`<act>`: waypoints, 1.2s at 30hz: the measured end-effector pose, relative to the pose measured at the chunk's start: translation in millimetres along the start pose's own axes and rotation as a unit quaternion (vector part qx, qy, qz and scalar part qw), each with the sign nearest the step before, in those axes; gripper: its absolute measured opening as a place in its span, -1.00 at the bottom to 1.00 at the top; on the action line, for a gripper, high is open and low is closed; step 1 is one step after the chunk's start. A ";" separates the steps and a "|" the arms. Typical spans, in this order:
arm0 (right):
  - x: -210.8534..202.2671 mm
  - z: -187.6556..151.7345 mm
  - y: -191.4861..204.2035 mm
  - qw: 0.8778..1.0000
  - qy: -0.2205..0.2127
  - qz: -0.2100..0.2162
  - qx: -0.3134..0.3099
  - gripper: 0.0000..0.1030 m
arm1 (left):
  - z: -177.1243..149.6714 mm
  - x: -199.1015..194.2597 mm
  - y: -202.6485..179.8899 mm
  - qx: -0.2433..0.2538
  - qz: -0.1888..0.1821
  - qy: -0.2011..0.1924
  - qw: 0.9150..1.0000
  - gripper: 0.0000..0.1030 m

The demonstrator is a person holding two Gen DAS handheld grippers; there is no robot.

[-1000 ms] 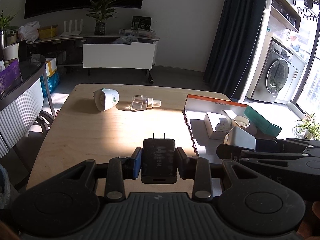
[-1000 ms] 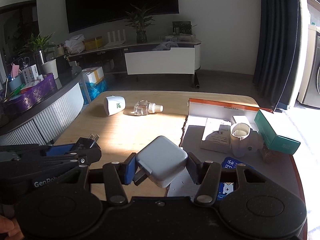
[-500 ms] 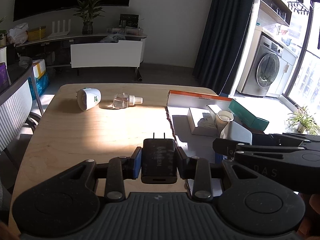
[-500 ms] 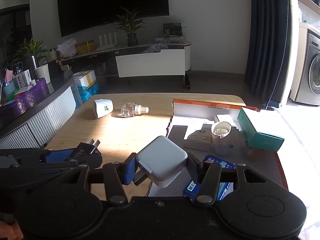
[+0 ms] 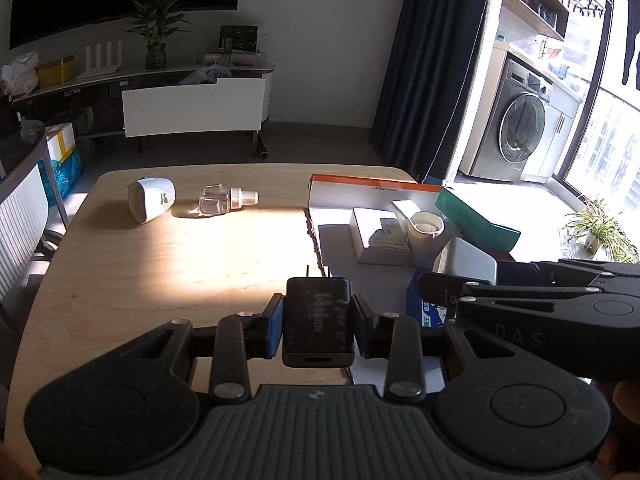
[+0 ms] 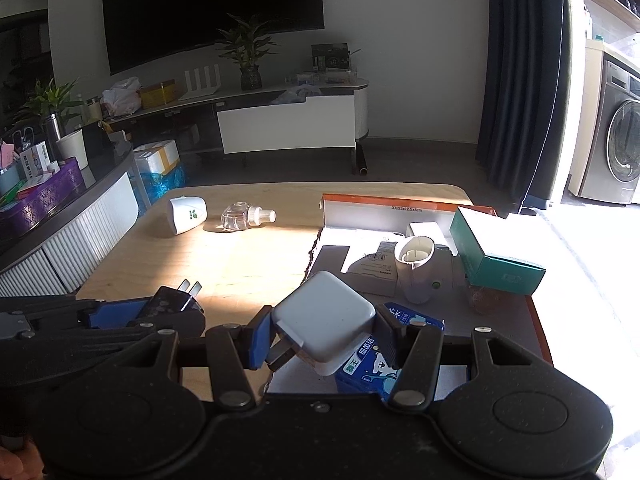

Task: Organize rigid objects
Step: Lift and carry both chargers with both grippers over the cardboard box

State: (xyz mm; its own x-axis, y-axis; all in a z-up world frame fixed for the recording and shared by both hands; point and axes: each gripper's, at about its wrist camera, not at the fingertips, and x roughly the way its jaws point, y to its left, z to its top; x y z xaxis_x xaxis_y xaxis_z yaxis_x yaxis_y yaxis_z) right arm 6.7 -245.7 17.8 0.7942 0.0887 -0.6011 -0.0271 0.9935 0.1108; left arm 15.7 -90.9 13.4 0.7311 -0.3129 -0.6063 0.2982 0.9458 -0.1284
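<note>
My left gripper (image 5: 318,322) is shut on a black charger (image 5: 318,320), prongs pointing away, above the near edge of the wooden table (image 5: 160,264). My right gripper (image 6: 320,332) is shut on a white charger (image 6: 326,316), tilted with its prongs down to the left, over the near left corner of a shallow orange-rimmed box (image 6: 400,210). In the right wrist view the left gripper (image 6: 172,308) with the black charger's prongs shows at the left. From the left wrist view the right gripper (image 5: 448,284) and the white charger (image 5: 466,260) appear at the right.
The box holds a white flat carton (image 6: 380,268), a white plug-in device (image 6: 416,264), a green carton (image 6: 492,252) and a blue packet (image 6: 368,364). A white cap-shaped device (image 6: 186,214) and a clear small bottle (image 6: 244,216) lie at the table's far left.
Both grippers have drifted to the right along the table with their chargers held; the box and its contents have shifted left in both views.
</note>
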 end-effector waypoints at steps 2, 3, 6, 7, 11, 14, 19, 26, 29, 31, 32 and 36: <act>-1.0 -0.5 -3.2 1.000 0.000 -0.002 0.003 0.26 | 0.4 1.4 -2.7 0.003 -0.002 0.001 1.000 -0.31; -1.4 -0.7 -4.3 1.000 0.000 -0.003 0.004 0.26 | 0.5 2.1 -3.9 0.004 -0.003 0.001 1.000 -0.31; -1.6 -1.1 -9.1 1.000 0.000 -0.006 0.008 0.26 | 0.9 5.3 -8.9 0.007 -0.009 0.004 1.000 -0.31; -1.8 -1.0 -11.9 1.000 0.001 -0.008 0.009 0.26 | 1.0 5.9 -10.2 0.008 -0.011 0.005 1.000 -0.31; -1.9 -1.7 -18.7 1.000 0.002 -0.013 0.014 0.26 | 1.5 8.7 -15.7 0.014 -0.016 0.006 1.000 -0.31; -2.5 -2.3 -24.1 1.000 0.002 -0.017 0.019 0.26 | 2.1 10.4 -19.7 0.017 -0.020 0.007 1.000 -0.31; -2.7 -3.9 -32.2 0.999 0.003 -0.022 0.025 0.26 | 2.2 14.1 -26.6 0.025 -0.026 0.011 0.999 -0.31; -3.8 -5.3 -45.5 0.999 0.003 -0.031 0.035 0.26 | 3.6 21.4 -37.2 0.035 -0.036 0.015 0.999 -0.31; -4.8 -6.3 -51.4 0.999 0.003 -0.036 0.039 0.26 | 3.3 24.8 -42.9 0.040 -0.042 0.017 0.998 -0.31; -5.4 -7.2 -55.4 0.998 0.003 -0.040 0.040 0.26 | 3.0 27.5 -46.7 0.044 -0.044 0.019 0.998 -0.31; -5.6 -8.0 -57.5 0.998 0.004 -0.042 0.041 0.26 | 3.3 28.4 -48.3 0.045 -0.046 0.019 0.998 -0.31; -5.8 -9.9 -67.0 0.998 0.006 -0.051 0.048 0.26 | 4.0 33.5 -54.9 0.051 -0.052 0.021 0.997 -0.31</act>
State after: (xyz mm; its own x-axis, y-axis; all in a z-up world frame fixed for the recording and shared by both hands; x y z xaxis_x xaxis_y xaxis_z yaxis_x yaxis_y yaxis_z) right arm -2.1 -312.0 6.1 0.7826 -0.0116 -0.6224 0.1126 0.9860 0.1232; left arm 26.2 -153.7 3.3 0.6669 -0.4037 -0.6263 0.4344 0.8936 -0.1133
